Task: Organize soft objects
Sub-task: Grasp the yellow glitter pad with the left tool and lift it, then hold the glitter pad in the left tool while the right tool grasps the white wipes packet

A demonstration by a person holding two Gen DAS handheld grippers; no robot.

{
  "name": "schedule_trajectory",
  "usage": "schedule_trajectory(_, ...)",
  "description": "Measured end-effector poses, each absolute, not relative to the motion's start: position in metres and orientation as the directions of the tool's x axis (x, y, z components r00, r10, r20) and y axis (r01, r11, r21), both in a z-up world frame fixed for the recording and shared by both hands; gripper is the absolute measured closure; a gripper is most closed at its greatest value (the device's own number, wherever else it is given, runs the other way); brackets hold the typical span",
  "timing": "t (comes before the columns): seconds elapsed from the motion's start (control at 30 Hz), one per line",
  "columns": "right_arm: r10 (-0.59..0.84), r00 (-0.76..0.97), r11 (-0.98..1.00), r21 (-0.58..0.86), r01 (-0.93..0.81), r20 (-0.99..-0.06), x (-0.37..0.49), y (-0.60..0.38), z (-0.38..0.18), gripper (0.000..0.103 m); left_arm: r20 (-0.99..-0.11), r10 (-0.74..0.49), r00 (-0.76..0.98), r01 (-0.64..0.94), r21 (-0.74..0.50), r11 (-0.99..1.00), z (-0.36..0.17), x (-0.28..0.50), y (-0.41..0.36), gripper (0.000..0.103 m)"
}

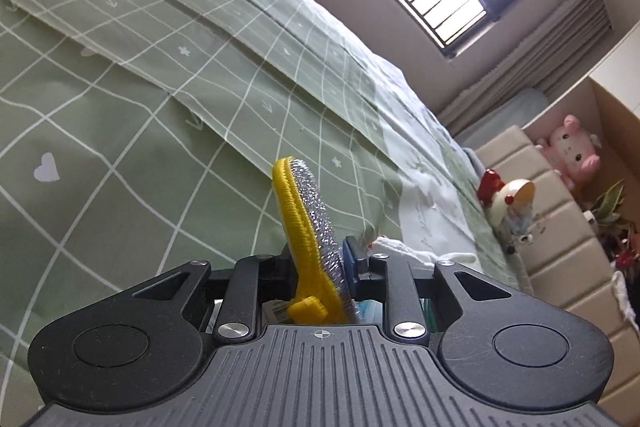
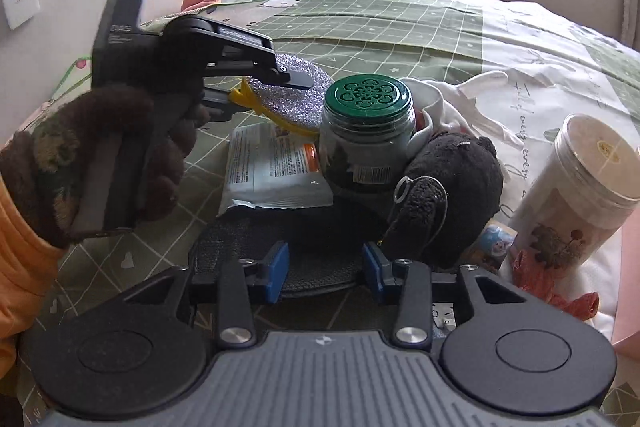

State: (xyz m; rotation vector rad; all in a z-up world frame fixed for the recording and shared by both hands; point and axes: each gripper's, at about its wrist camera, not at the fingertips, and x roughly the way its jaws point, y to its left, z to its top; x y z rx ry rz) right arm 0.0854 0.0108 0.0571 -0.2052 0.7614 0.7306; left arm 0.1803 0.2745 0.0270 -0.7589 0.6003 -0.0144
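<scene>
Scrubber pad (image 1: 308,227), silver with yellow edge, is clamped in the left gripper (image 1: 320,267) above the green bed cover (image 1: 120,107). Right gripper (image 2: 325,273) has its fingers apart over a dark mesh pad (image 2: 320,239). Green-lidded jar (image 2: 366,131) holds something dark; contents of the white jar (image 2: 580,187) cannot be told.

Bed (image 2: 400,39) carried everything; green grid-check cover, white printed stretch toward the right edge. Lying directly on it, mid-bed: white printed packet (image 2: 276,167), green-lidded jar (image 2: 366,135) upright just beside it, black plush toy (image 2: 452,179) touching the jar. Black mesh pad (image 2: 320,239) nearer the front edge. White canister (image 2: 580,187) tilted near the right edge, orange-red crumpled bag (image 2: 552,287) at its foot.
</scene>
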Motion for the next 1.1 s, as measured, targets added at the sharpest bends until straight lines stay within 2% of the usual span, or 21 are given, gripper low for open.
schedule_trajectory(0.07,0.548,0.499,0.714,0.065,-0.697,-0.671,0.080,0.012,0.068,0.058,-0.504,-0.235,0.831,-0.187,-0.650,0.736,0.031,0.172,0.275,0.084)
schedule_trajectory(0.2,0.591,0.489,0.692,0.092,-0.716,-0.642,0.088,0.023,0.091,0.035,-0.430,-0.212,0.878,-0.117,-0.622,0.774,0.052,0.124,0.280,0.085)
schedule_trajectory(0.3,0.602,0.433,0.682,0.151,-0.715,-0.671,0.109,0.037,0.093,0.031,-0.400,-0.171,0.900,-0.105,-0.582,0.806,0.067,0.088,0.282,0.085)
schedule_trajectory(0.43,0.555,0.338,0.670,0.168,-0.724,-0.760,0.138,0.077,0.076,0.030,-0.387,-0.074,0.919,-0.156,-0.531,0.833,0.078,0.048,0.291,0.085)
schedule_trajectory(0.57,0.470,0.304,0.715,0.155,-0.682,-0.829,0.160,0.110,0.050,0.030,-0.388,-0.025,0.921,-0.202,-0.533,0.822,0.076,0.020,0.309,0.085)
schedule_trajectory(0.63,0.445,0.289,0.736,0.163,-0.657,-0.848,0.166,0.119,0.044,0.028,-0.397,-0.001,0.918,-0.227,-0.527,0.819,0.074,0.012,0.317,0.085)
schedule_trajectory(0.77,0.528,0.200,0.651,0.243,-0.719,-0.825,0.155,0.130,0.057,0.028,-0.406,0.015,0.914,-0.250,-0.531,0.810,0.066,0.007,0.329,0.085)
schedule_trajectory(1.0,0.341,0.367,0.718,-0.013,-0.696,-0.865,0.170,0.164,0.049,0.028,-0.420,0.025,0.907,-0.255,-0.500,0.828,0.061,0.008,0.330,0.085)
schedule_trajectory(1.1,0.306,0.390,0.726,-0.053,-0.686,-0.868,0.171,0.170,0.046,0.022,-0.421,0.022,0.907,-0.254,-0.506,0.824,0.058,0.005,0.333,0.085)
